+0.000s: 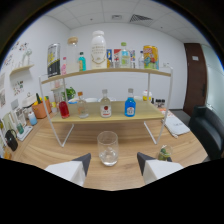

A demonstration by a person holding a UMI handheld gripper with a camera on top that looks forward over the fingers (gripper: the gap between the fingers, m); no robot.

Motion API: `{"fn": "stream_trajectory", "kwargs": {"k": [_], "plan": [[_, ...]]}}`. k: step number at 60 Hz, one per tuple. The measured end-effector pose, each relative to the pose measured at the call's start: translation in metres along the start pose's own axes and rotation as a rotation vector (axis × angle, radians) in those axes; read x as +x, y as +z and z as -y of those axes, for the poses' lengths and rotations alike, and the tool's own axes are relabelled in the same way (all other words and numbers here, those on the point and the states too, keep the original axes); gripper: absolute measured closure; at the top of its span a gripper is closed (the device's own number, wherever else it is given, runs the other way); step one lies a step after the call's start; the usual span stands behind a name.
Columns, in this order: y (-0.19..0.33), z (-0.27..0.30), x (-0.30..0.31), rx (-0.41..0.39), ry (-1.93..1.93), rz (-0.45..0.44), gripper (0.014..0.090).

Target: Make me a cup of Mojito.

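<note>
glass [107, 147]: stood upright, clear, on wooden surface [45, 145], just ahead of fingers | gripper [114, 161]: fingers spread apart, pinching nothing | shelf [107, 116]: beyond glass, carried red bottle [64, 108] and blue bottle [130, 105] | upper tier: more bottles

Gripper [113, 161]: white bodies; dark wedge-shaped tips on jaws.
</note>
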Motion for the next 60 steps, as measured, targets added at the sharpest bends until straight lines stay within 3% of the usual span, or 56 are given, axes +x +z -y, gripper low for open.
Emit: {"fn": "stream_trajectory", "kwargs": {"k": [17, 26, 34, 40, 54, 60], "plan": [[0.051, 0.077, -0.029, 0.08, -0.004, 0.035, 0.0184], [0.096, 0.108, -0.034, 0.077, 0.001, 0.046, 0.019], [0.134, 0.118, -0.037, 0.059, -0.012, 0.051, 0.024], [0.157, 0.114, -0.038, 0.02, -0.013, 0.045, 0.0331], [0.182, 0.101, -0.028, -0.027, -0.009, -0.004, 0.0681], [0.181, 0.1, -0.027, -0.021, -0.024, -0.01, 0.0692]]}}
